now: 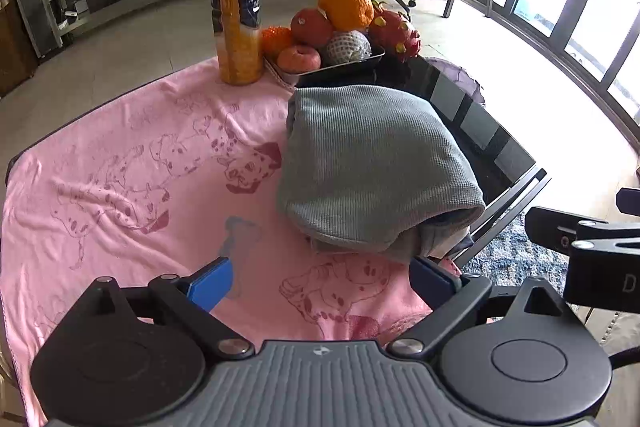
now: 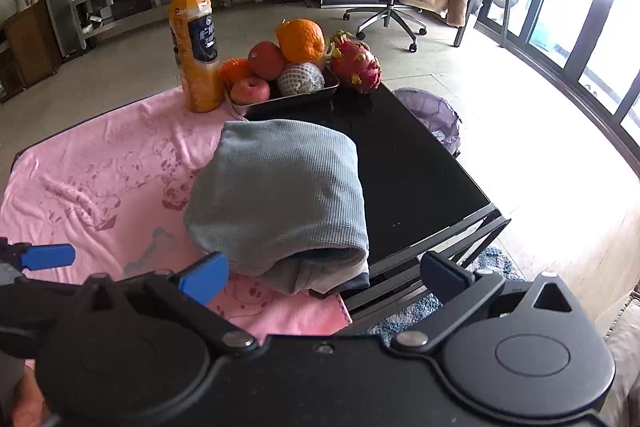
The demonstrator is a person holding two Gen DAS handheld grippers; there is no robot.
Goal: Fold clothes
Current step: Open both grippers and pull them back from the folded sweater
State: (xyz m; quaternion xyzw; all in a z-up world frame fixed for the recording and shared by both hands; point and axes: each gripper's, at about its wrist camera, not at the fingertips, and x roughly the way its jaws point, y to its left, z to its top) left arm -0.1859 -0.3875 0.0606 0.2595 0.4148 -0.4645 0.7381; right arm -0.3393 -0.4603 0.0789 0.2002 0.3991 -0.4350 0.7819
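Folded grey garment [image 1: 372, 167] on pink blanket [image 1: 140, 167]; left gripper [image 1: 324, 281] and right gripper [image 2: 324, 273] near it, fingers spread, empty.

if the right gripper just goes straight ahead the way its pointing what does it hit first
Most likely the folded grey garment: the right gripper, jaws open, points at its near open end, which lies at the edge of the pink blanket. How high the gripper is held is unclear.
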